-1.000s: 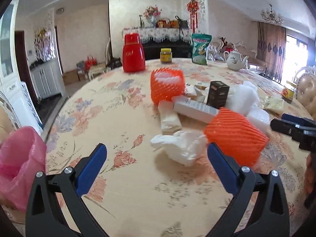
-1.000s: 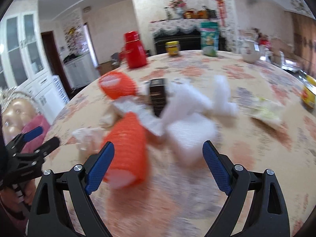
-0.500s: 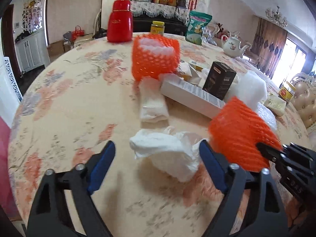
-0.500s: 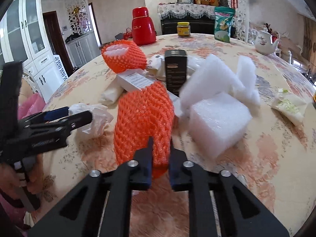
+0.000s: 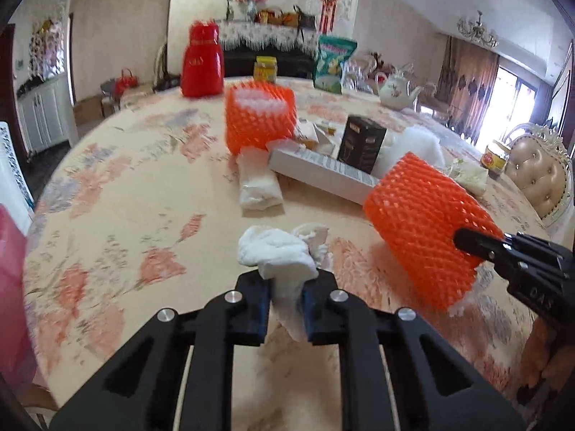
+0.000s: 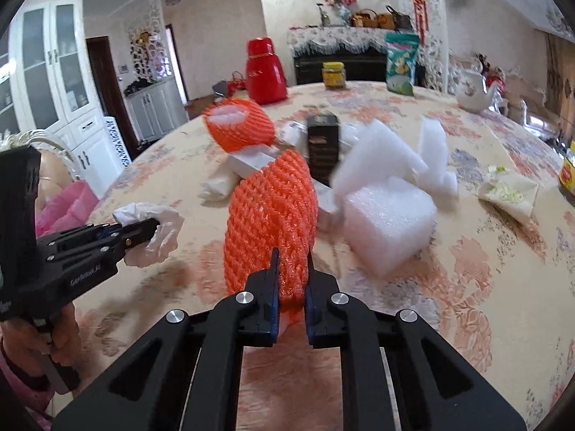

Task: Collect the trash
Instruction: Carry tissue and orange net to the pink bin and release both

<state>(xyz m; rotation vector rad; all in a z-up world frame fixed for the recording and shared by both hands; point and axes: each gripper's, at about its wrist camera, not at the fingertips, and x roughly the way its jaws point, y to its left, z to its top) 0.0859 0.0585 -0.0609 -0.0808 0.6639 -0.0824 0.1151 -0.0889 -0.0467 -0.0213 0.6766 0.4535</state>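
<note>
My left gripper [image 5: 285, 294] is shut on a crumpled white tissue [image 5: 284, 255] at the near side of the floral table [image 5: 107, 208]; it also shows in the right wrist view [image 6: 143, 231] with the tissue [image 6: 158, 222]. My right gripper [image 6: 290, 280] is shut on an orange foam net sleeve [image 6: 273, 215], held a little above the table; the sleeve [image 5: 427, 230] and gripper [image 5: 467, 242] show at the right of the left wrist view. More trash lies behind: a second orange net [image 5: 258, 118], a white packet [image 5: 258, 185], a long white box [image 5: 323, 174], a black box [image 5: 363, 143], white foam blocks [image 6: 388, 219].
A pink bag [image 6: 68, 208] hangs off the table's left edge. A red thermos [image 5: 201, 61], yellow jar [image 5: 265, 69], green snack bag [image 5: 332, 63] and teapot [image 5: 397, 89] stand at the far side. A wrapper [image 6: 510, 194] and a jar [image 6: 567, 176] are at the right.
My left gripper closed on the white tissue after moving in on it. My right gripper, shut on the orange net half a second ago, has raised it slightly.
</note>
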